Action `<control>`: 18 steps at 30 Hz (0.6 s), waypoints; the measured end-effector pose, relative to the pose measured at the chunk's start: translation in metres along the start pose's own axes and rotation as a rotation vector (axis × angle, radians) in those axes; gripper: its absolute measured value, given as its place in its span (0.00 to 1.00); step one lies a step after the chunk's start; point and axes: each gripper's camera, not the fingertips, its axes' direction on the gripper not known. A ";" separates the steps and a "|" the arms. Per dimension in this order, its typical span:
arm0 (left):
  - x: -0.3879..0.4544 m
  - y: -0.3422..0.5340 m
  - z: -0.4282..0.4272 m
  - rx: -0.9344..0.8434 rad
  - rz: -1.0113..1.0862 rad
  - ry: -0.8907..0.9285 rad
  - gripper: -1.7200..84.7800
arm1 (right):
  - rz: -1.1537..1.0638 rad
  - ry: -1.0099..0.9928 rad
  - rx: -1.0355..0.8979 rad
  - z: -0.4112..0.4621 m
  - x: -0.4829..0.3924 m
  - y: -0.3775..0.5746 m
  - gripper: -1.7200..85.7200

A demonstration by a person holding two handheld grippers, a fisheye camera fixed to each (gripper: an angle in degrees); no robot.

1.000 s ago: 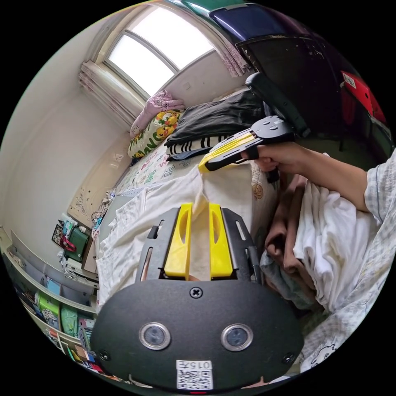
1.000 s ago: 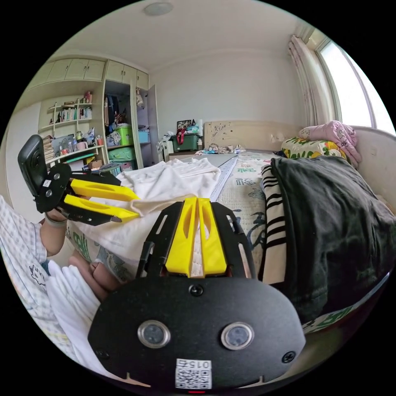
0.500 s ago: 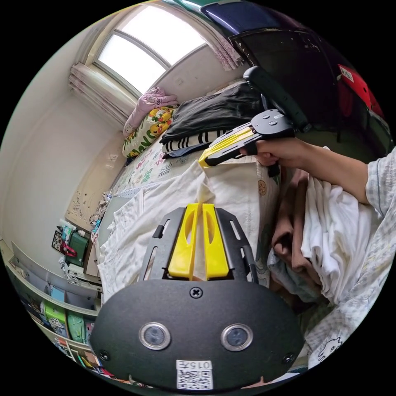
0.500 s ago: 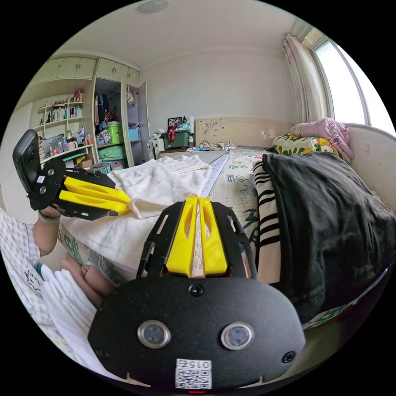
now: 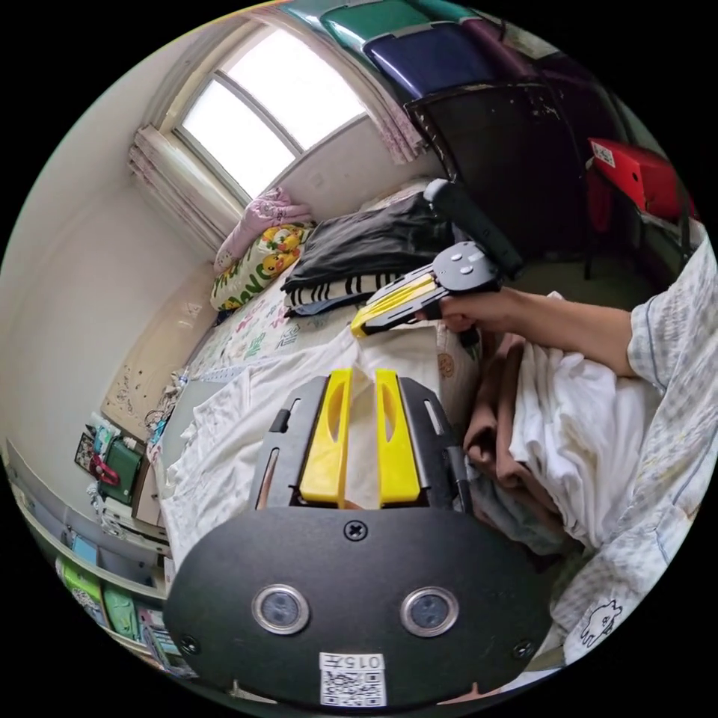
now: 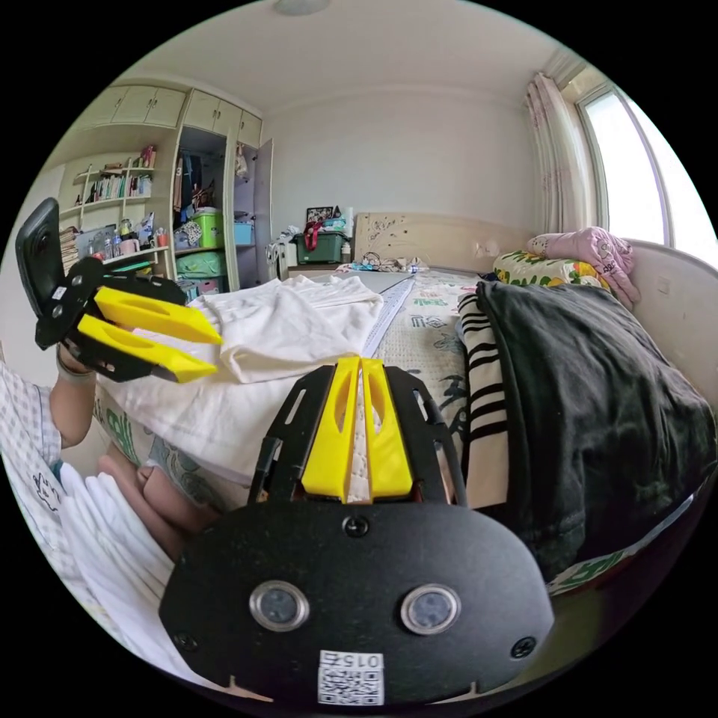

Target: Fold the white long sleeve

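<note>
In the left gripper view, our left gripper (image 5: 360,378) stands nearest, its two yellow jaws spread a little apart, with cream cloth of the white long sleeve (image 5: 247,419) lying in the gap between them; the jaws do not press on it. In the right gripper view that same gripper (image 6: 202,351) hangs at the left, jaws parted, its tips just at the near edge of a folded layer of the shirt (image 6: 292,329), and we cannot tell whether they touch it. Our right gripper (image 6: 357,368) has its jaws pressed almost together on a thin strip of pale fabric at the bed's near edge; in the left gripper view it (image 5: 357,327) is held by a hand (image 5: 471,310) with its tips down on the garment. The shirt lies spread over the bed (image 6: 430,329), reaching away from both grippers. Beside it, past the right gripper, sits a stack of a black garment (image 6: 598,396) over a black-and-white striped one (image 6: 482,389). The left gripper view alone gives us the heap of white and brown clothes (image 5: 546,441) at the bedside. The right gripper view gives the far wall, with the headboard (image 6: 441,235), a green box (image 6: 323,245) and shelves (image 6: 120,217).
</note>
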 end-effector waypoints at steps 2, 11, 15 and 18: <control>0.008 0.009 0.030 -0.043 0.005 0.013 0.03 | 0.017 -0.014 -0.002 -0.007 -0.005 -0.004 0.02; 0.032 0.079 0.073 -0.047 0.006 0.061 0.03 | 0.031 -0.045 -0.023 -0.033 -0.030 -0.020 0.03; -0.008 0.152 0.047 -0.004 -0.113 0.085 0.07 | 0.071 -0.099 -0.077 -0.059 -0.016 -0.037 0.06; -0.076 0.242 0.025 -0.026 -0.280 -0.016 0.09 | -0.011 -0.056 -0.138 -0.087 -0.020 -0.068 0.07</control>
